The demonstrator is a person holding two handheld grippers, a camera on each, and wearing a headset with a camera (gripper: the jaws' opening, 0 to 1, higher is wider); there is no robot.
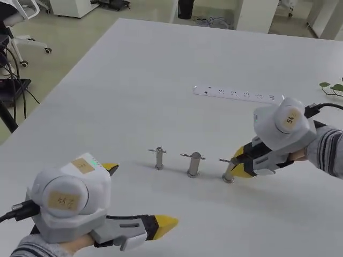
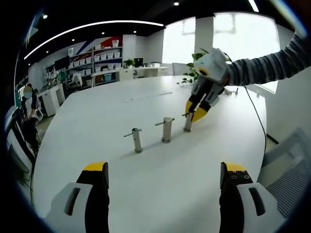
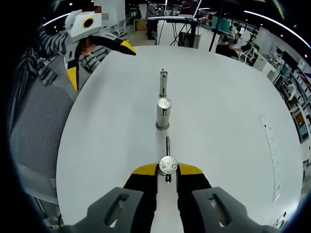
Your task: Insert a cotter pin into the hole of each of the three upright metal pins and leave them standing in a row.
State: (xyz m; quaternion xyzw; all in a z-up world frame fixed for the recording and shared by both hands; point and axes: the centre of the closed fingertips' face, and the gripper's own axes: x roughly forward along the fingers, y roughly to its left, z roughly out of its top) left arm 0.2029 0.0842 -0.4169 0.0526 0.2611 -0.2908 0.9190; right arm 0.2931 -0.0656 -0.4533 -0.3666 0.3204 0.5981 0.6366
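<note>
1. R claw (image 3: 168, 170): yellow tips drawn close, one on each side of the top of the nearest metal pin (image 3: 168, 164). Can't tell if they're clamped on the pin or on its cotter, or just flanking.
2. Third cotter pin (image 3: 167, 145) sits through that pin's top, its shank poking straight out ahead of the tips. The pin stands upright on the table (image 1: 161, 80).
3. Further ahead, in line w/ the claw: middle pin (image 3: 163, 112), then far pin (image 3: 163, 82), both upright. Head view shows a middle cotter (image 1: 188, 156) and a far cotter (image 1: 157, 151), each lying across its pin's top. The row looks straight.
4. L claw (image 2: 164, 167): jaws wide apart, nothing between them, well off to the R claw's left and clear of the row.
5. Step in hand, prob.: seating the last of three cotters. Task looks nearly done.
6. Next move, as judged: confirm the cotter is fully through, then ease the tips apart and back straight off. Care needed, since a snag on the cotter's end could tip the pin or drag it out of line.
</note>
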